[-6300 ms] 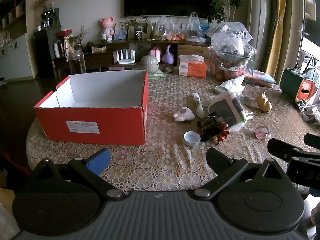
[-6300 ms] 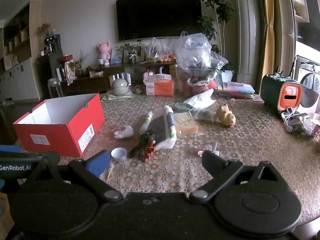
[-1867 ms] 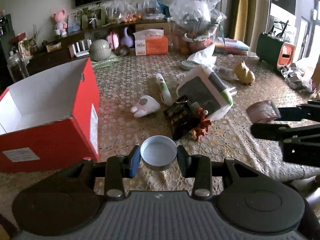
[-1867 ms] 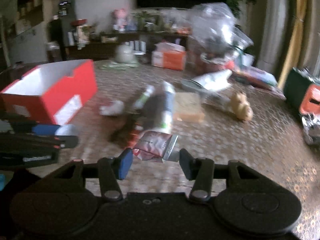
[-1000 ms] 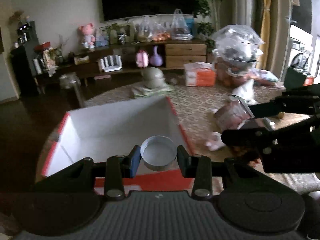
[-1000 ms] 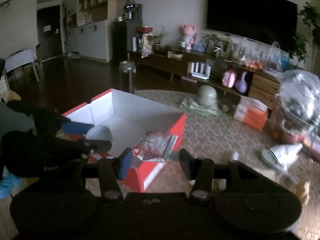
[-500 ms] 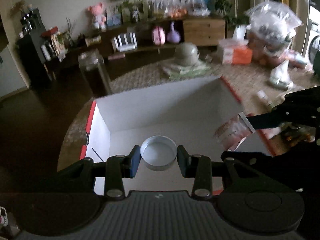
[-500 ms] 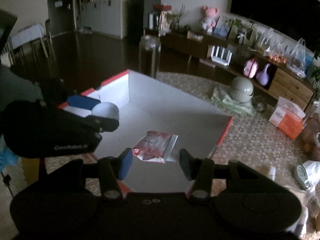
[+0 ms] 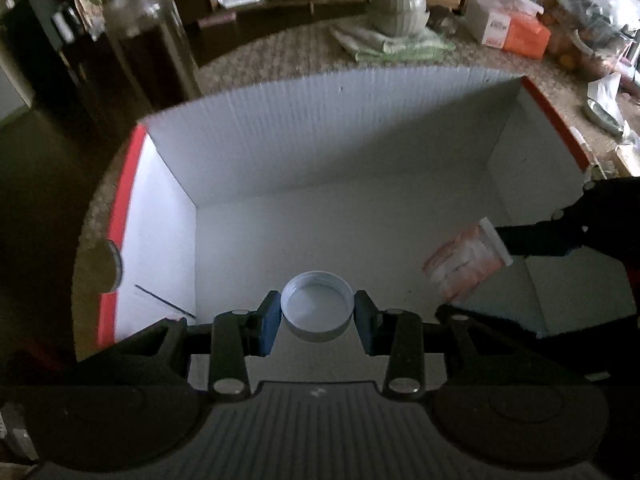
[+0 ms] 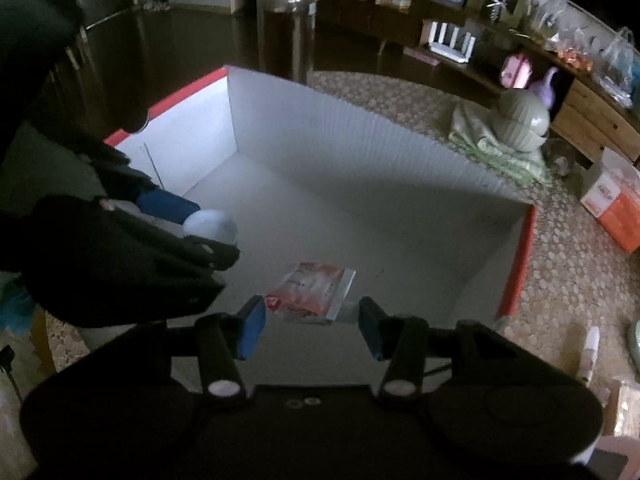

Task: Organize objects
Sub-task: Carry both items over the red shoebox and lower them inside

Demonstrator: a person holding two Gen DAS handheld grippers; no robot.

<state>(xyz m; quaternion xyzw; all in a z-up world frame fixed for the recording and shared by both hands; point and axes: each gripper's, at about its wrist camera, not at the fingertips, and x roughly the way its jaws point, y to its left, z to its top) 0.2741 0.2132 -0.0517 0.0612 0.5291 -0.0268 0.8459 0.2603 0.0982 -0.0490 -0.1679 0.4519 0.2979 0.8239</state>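
Two grippers hang over one open red cardboard box [image 9: 340, 152] with a white inside, each carrying something.

In the left wrist view, the left gripper [image 9: 318, 316] points steeply down into the box, its jaws closed partway onto a small white bottle cap [image 9: 317, 307], hollow side up, pinched between the blue pads above the box floor. To the right, the right gripper [image 9: 520, 240] reaches in dark from the side, with a pink snack packet [image 9: 464, 264] at its tip, low over the right part of the box floor. Beyond the far wall of the box, on the patterned tablecloth [image 9: 280, 52], sit a grey-green round pot [image 9: 398, 8] on a folded green cloth [image 9: 392, 42], an orange tissue box [image 9: 516, 30] and a tall glass jar [image 9: 148, 52].

In the right wrist view, the right gripper [image 10: 312, 322] has its jaws a little less than half open, clamped on the pink snack packet [image 10: 310, 292], which hangs above the white box floor [image 10: 360, 208]. At the left, the left gripper [image 10: 212, 236] holds the white bottle cap [image 10: 210, 226] over the left end of the box. The round pot [image 10: 524, 120] and the tissue box [image 10: 616, 204] lie past the box's far right corner.
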